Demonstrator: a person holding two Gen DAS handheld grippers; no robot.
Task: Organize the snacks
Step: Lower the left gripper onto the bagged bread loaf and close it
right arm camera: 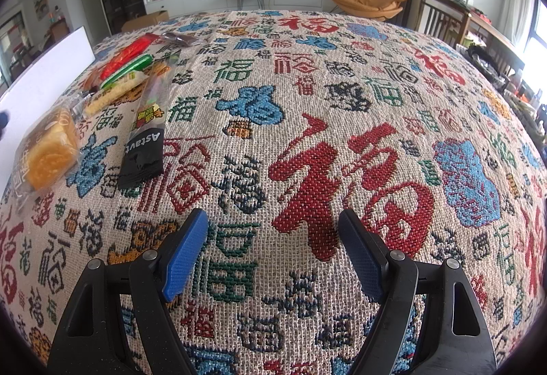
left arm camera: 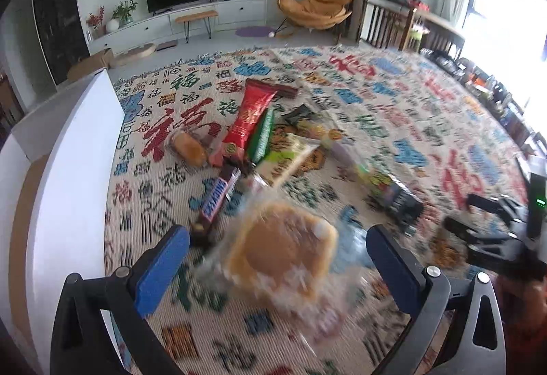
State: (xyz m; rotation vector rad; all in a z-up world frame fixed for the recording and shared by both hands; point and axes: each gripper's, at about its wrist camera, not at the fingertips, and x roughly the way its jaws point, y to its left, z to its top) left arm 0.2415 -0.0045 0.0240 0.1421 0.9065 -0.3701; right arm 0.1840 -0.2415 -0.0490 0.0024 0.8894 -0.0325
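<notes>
Left tool (left arm camera: 278, 258): pads apart around the wrapped cake (left arm camera: 283, 248), no grip visible. Right tool (right arm camera: 273, 248) gapes empty over the table (right arm camera: 307, 101). Best to close squarely on the cake before carrying it to the white box (left arm camera: 68, 176).

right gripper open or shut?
Open. In the right wrist view the right gripper has its blue fingers spread wide, with only the patterned tablecloth showing between them.

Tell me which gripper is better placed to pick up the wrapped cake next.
Probably left: the wrapped cake lies between the left gripper fingers. The right gripper hangs open over bare cloth.
</notes>
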